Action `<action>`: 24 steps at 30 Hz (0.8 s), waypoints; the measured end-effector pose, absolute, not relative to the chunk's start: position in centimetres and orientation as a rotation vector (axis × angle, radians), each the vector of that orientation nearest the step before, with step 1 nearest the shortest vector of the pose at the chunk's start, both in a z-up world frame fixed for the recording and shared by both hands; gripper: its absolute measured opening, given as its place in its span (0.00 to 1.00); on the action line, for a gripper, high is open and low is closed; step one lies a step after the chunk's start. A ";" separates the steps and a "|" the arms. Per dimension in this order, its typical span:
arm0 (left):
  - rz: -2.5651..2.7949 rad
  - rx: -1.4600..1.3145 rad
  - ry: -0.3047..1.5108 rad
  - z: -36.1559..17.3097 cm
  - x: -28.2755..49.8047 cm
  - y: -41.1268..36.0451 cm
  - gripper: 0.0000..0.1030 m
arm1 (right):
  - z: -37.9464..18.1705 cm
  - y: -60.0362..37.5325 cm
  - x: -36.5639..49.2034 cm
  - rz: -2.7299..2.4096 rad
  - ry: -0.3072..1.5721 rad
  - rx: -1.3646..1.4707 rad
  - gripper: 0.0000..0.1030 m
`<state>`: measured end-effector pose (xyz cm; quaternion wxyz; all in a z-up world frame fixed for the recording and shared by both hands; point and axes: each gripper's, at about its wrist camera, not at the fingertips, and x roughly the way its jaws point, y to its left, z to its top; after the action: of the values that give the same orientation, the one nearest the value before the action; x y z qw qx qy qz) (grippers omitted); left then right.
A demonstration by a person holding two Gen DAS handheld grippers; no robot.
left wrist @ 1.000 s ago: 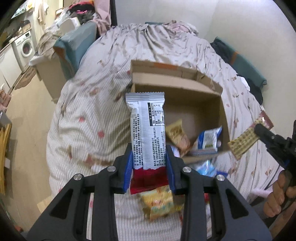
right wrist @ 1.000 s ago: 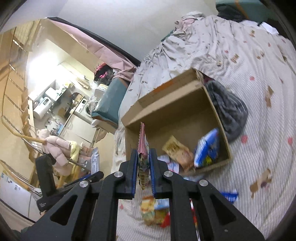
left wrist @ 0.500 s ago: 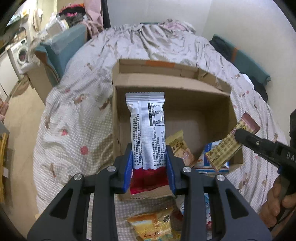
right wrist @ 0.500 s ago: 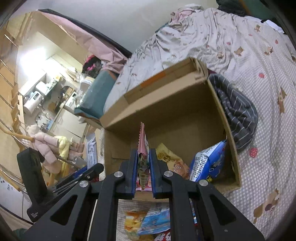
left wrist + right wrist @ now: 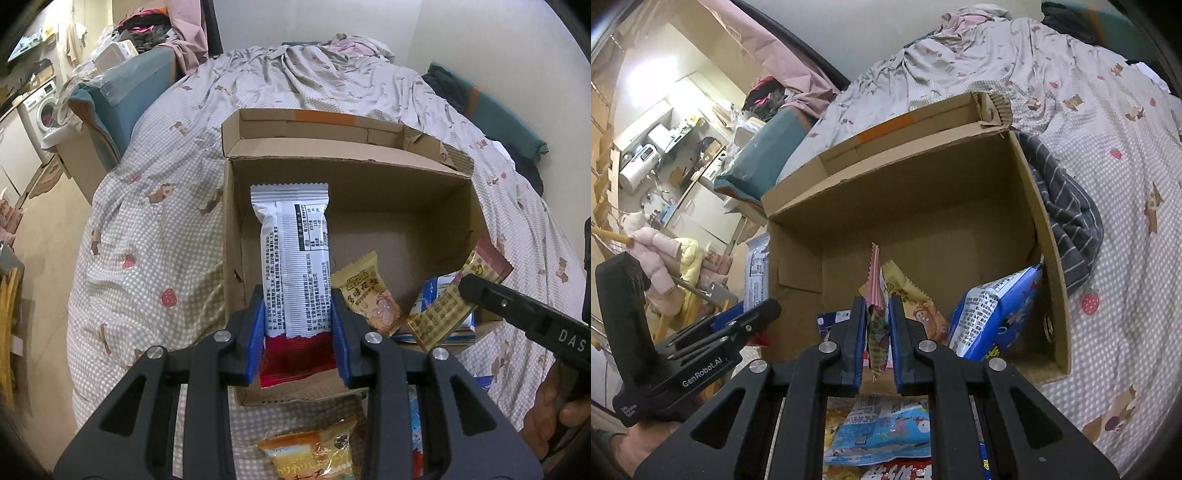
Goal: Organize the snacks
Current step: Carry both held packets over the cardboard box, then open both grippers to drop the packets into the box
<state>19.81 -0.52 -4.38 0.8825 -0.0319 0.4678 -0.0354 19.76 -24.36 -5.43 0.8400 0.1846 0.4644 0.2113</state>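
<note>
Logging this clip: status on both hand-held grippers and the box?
Left hand-held gripper shut on white-and-red snack bar. Right hand-held gripper shut on pink-edged wrapper. Both over cardboard box. Nothing blocking.

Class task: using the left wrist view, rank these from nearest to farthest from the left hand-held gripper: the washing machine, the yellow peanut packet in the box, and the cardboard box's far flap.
From the left hand-held gripper:
1. Yellow peanut packet, just right of the fingers, lying in the box.
2. Far flap of the cardboard box, straight ahead, beyond the box's back wall.
3. Washing machine, far off at the left, past the bed.
</note>
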 end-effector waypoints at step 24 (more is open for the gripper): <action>-0.034 -0.064 0.923 -3.2 19.2 -0.1 0.71 | -4.6 -24.4 19.9 0.435 0.936 0.379 0.60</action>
<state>19.20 -0.05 -3.21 0.8947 -0.0306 0.4452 -0.0165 19.89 -24.45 -4.63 0.8527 0.1800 0.4448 0.2066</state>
